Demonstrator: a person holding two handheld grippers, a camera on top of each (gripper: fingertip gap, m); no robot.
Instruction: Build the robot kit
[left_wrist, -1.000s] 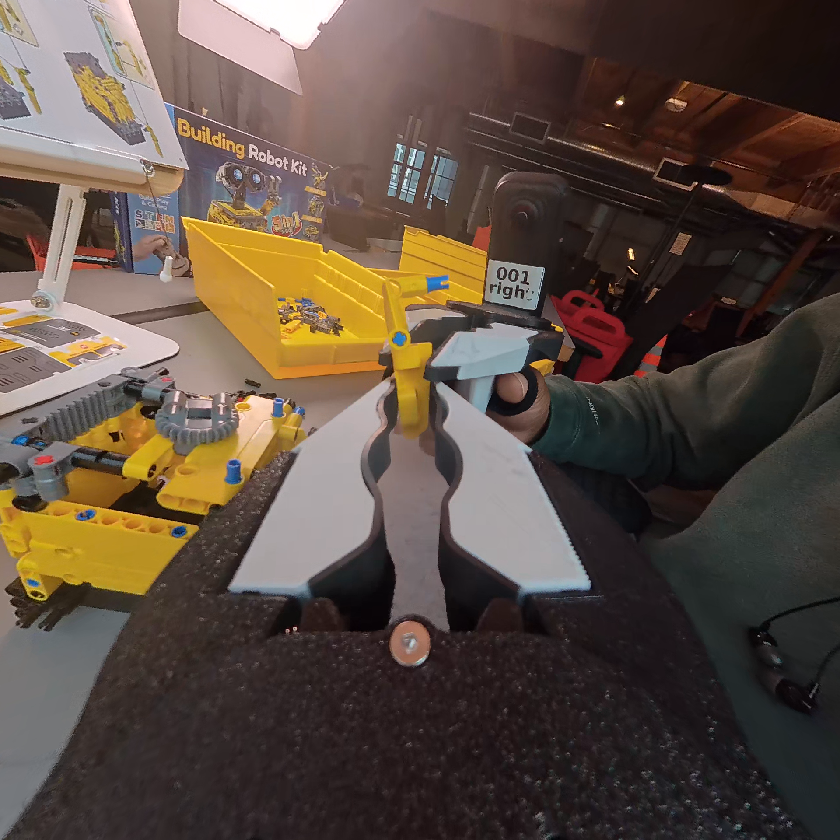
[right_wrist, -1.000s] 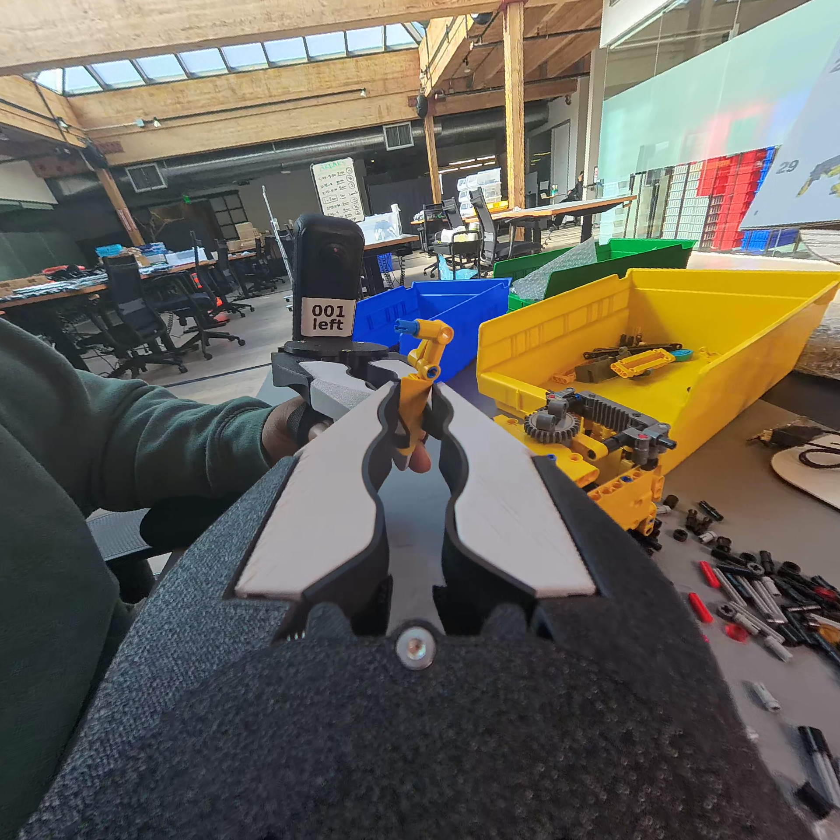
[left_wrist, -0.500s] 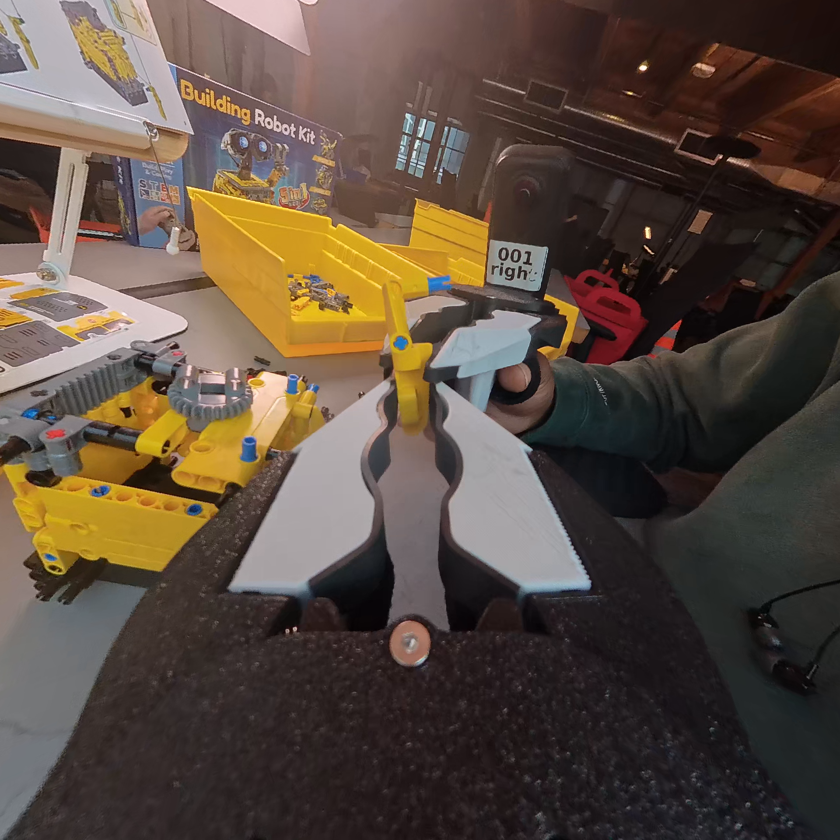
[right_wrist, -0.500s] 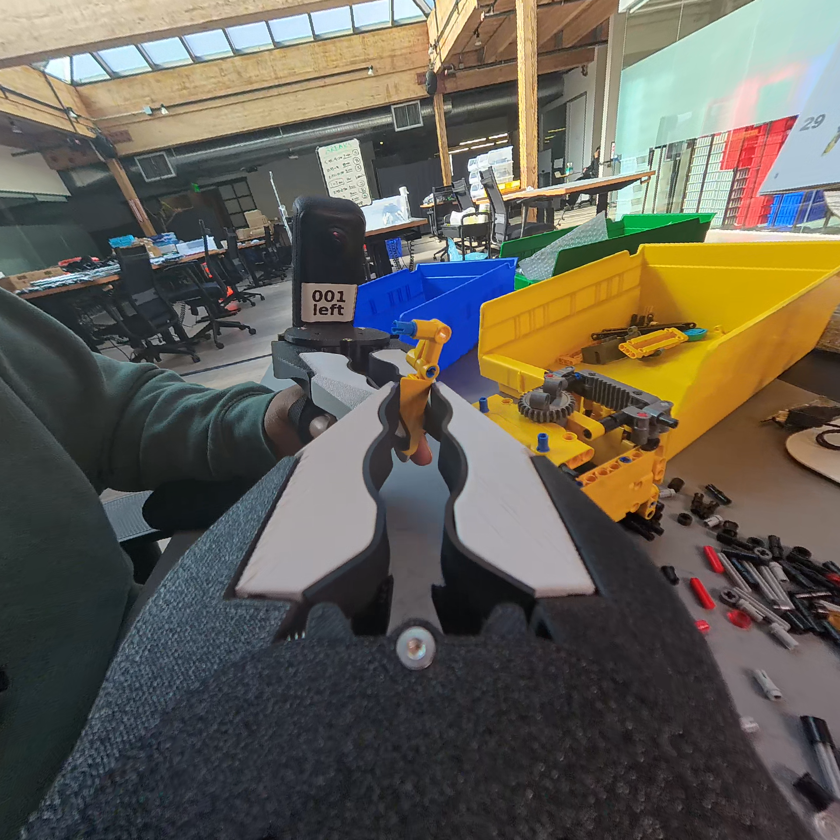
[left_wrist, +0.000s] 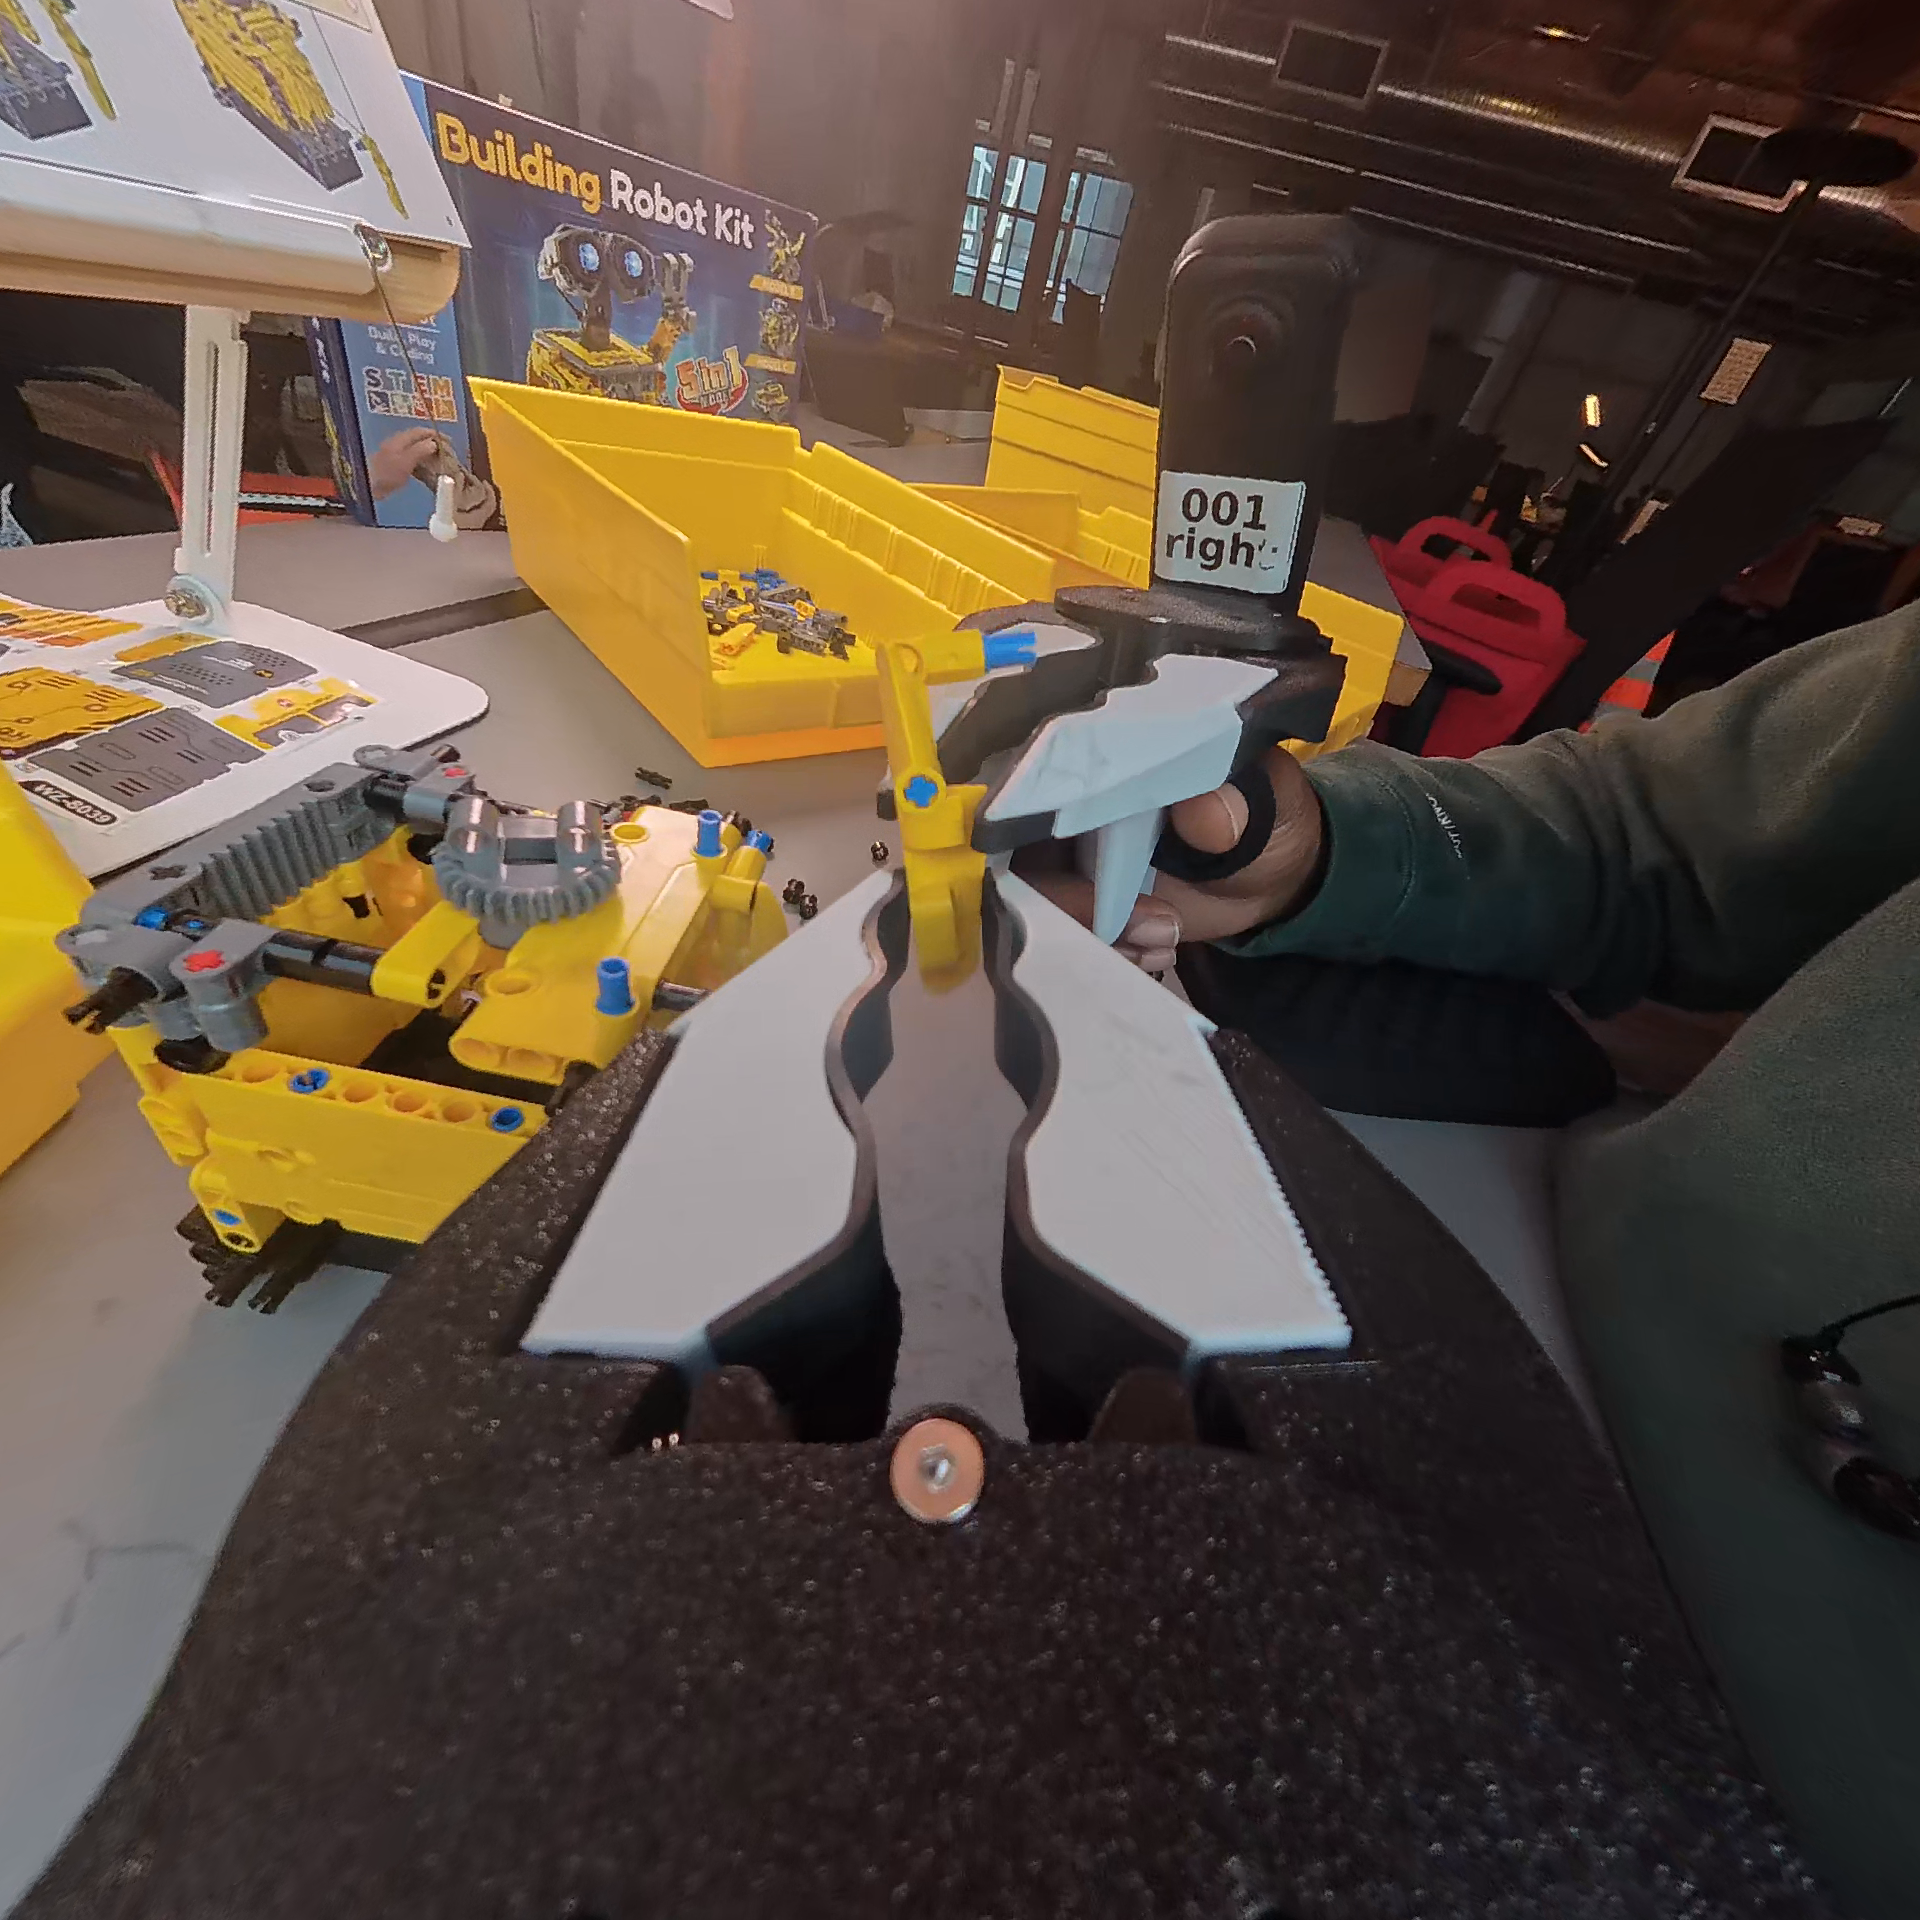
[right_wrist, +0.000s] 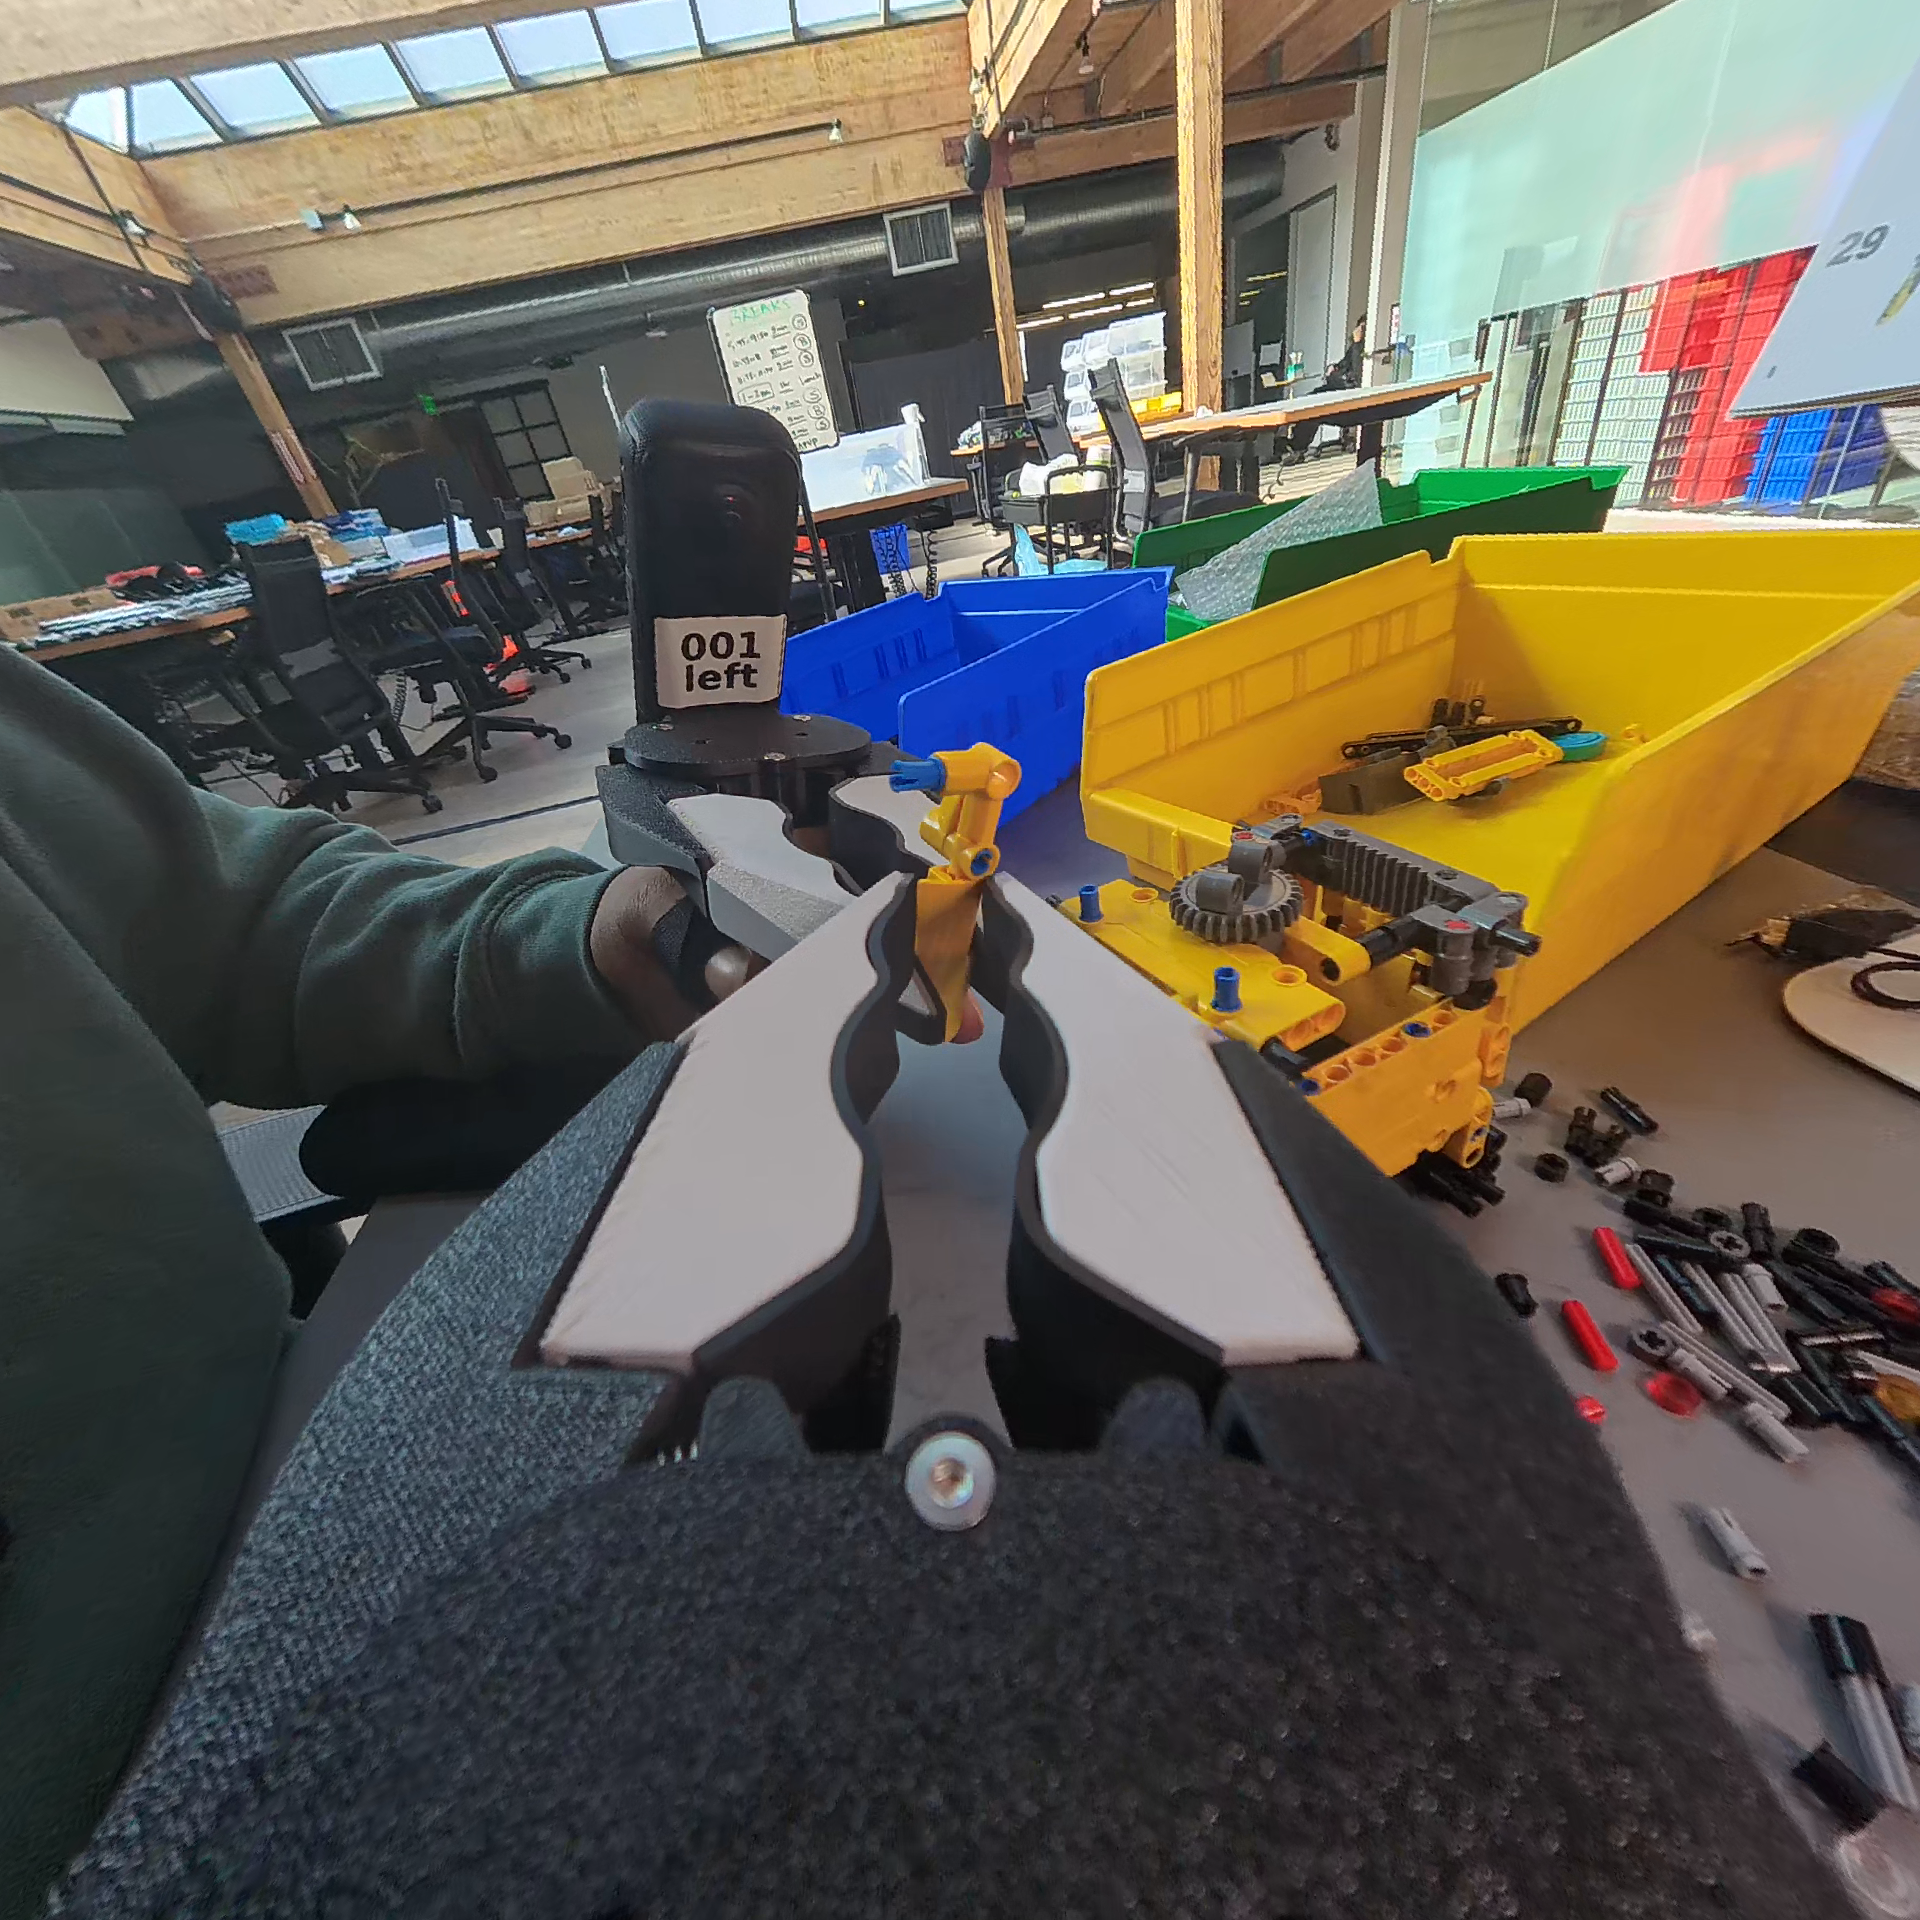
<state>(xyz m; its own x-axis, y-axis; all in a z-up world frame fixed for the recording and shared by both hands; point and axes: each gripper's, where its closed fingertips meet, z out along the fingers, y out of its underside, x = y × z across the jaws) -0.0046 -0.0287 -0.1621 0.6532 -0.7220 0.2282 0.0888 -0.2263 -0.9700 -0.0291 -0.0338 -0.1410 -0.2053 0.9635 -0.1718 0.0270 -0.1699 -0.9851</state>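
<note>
Between both tongs, clamped together, sits a yellow linkage (loose pins show rightward only).

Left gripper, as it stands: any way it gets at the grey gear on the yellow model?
Probably not as is. The left gripper is shut on the yellow jointed piece, which the right gripper also clamps, up off the table. The grey gear sits exposed atop the yellow model, nothing covering it.

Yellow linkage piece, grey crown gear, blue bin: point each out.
yellow linkage piece (left_wrist: 940, 904), left wrist view, on its lower link between the claw tips.
grey crown gear (left_wrist: 535, 868), left wrist view, on its toothed rim.
blue bin (right_wrist: 997, 665), right wrist view, on its near wall.
</note>
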